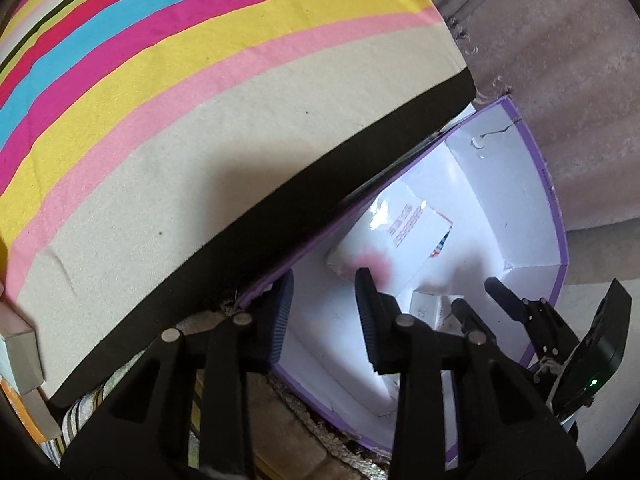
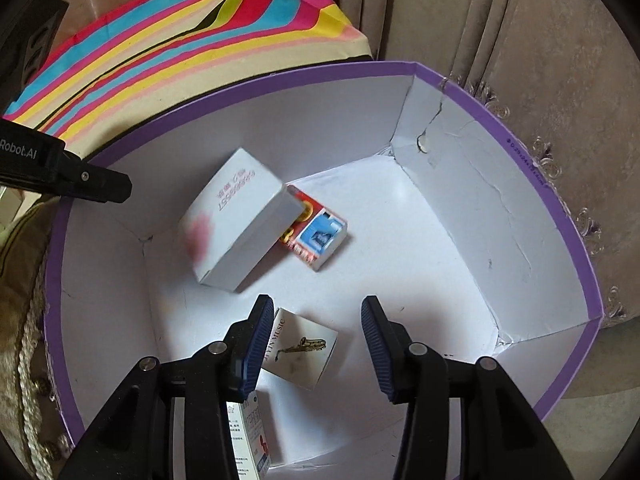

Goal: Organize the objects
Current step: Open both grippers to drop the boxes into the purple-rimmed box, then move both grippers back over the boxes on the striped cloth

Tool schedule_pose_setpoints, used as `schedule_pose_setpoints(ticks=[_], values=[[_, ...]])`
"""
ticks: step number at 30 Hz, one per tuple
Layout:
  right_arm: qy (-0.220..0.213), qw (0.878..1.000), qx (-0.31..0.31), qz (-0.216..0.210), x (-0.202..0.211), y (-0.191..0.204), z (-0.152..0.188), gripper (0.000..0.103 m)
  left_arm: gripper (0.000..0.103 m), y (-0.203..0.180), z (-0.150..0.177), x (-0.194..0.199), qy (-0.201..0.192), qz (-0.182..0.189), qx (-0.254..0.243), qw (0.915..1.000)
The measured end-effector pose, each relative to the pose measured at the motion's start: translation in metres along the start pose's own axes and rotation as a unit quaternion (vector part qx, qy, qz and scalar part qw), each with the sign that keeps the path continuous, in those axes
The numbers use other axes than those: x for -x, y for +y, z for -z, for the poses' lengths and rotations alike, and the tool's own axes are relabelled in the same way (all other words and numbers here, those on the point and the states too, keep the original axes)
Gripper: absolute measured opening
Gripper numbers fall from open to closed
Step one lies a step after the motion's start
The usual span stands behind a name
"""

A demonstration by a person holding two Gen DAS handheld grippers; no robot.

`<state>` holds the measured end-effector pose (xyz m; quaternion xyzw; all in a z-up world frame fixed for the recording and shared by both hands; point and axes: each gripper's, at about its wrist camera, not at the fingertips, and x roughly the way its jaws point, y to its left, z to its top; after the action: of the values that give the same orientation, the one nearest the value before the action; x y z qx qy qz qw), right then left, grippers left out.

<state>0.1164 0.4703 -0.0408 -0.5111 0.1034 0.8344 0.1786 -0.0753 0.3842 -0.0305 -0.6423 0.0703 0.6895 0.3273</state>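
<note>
A purple-rimmed white storage box (image 2: 520,152) holds several small boxes. A white box with a pink blotch (image 2: 236,220) is blurred and tilted, resting partly on a red and blue box (image 2: 320,236). A "Music" saxophone box (image 2: 300,348) lies near my right gripper (image 2: 316,344), which is open and empty above the storage box. A text-printed box (image 2: 250,436) lies below its left finger. My left gripper (image 1: 324,308) is open and empty over the storage box's rim (image 1: 556,200), above the white box (image 1: 396,236). The right gripper's fingers (image 1: 500,292) show there too.
A striped multicoloured cushion (image 1: 180,100) lies right beside the storage box, also in the right wrist view (image 2: 180,40). Beige curtains (image 2: 520,20) and an embroidered cloth edge (image 2: 592,232) lie behind. Small boxes (image 1: 20,344) sit at the far left.
</note>
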Motion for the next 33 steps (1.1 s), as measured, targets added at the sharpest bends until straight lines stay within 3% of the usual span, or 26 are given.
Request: schedule_pose_setpoints(ticks=[1, 4, 5, 6, 10, 15, 19, 25, 28, 30, 33], values=[[-0.003, 1.000, 0.002, -0.001, -0.001, -0.001, 0.001, 0.047, 0.039, 0.000, 0.001, 0.002, -0.003, 0.008, 0.003, 1.0000], [-0.004, 1.000, 0.010, 0.003, -0.002, 0.000, 0.000, 0.048, 0.058, -0.008, 0.013, 0.019, -0.026, 0.029, -0.015, 0.9991], [-0.004, 1.000, 0.011, 0.003, -0.002, 0.001, 0.000, 0.049, 0.071, -0.009, 0.019, 0.027, -0.035, 0.030, -0.017, 0.9988], [0.001, 1.000, 0.011, 0.002, -0.005, -0.008, 0.000, 0.052, 0.075, -0.009, 0.025, 0.036, -0.048, 0.037, -0.018, 0.9980], [0.003, 1.000, -0.004, -0.019, 0.004, -0.009, 0.002, 0.063, 0.078, 0.007, 0.051, 0.072, -0.090, 0.066, -0.011, 0.9937], [-0.011, 1.000, 0.007, -0.028, 0.023, 0.012, -0.007, 0.069, 0.078, 0.049, 0.081, 0.113, -0.157, 0.094, 0.015, 0.9829], [-0.032, 0.998, 0.027, -0.039, 0.043, 0.033, -0.020, 0.075, 0.078, 0.086, 0.124, 0.147, -0.209, 0.072, 0.034, 0.9748], [-0.055, 0.995, 0.065, -0.060, 0.059, 0.074, -0.041, 0.080, 0.078, 0.155, 0.175, 0.175, -0.237, 0.030, 0.121, 0.9636], [-0.059, 0.993, 0.082, -0.069, 0.067, 0.095, -0.045, 0.083, 0.078, 0.186, 0.204, 0.195, -0.255, -0.004, 0.151, 0.9550], [-0.060, 0.991, 0.090, -0.076, 0.073, 0.108, -0.045, 0.083, 0.078, 0.205, 0.222, 0.200, -0.252, -0.046, 0.174, 0.9507], [-0.052, 0.989, 0.101, -0.094, 0.073, 0.128, -0.046, 0.083, 0.078, 0.232, 0.244, 0.206, -0.248, -0.077, 0.214, 0.9417]])
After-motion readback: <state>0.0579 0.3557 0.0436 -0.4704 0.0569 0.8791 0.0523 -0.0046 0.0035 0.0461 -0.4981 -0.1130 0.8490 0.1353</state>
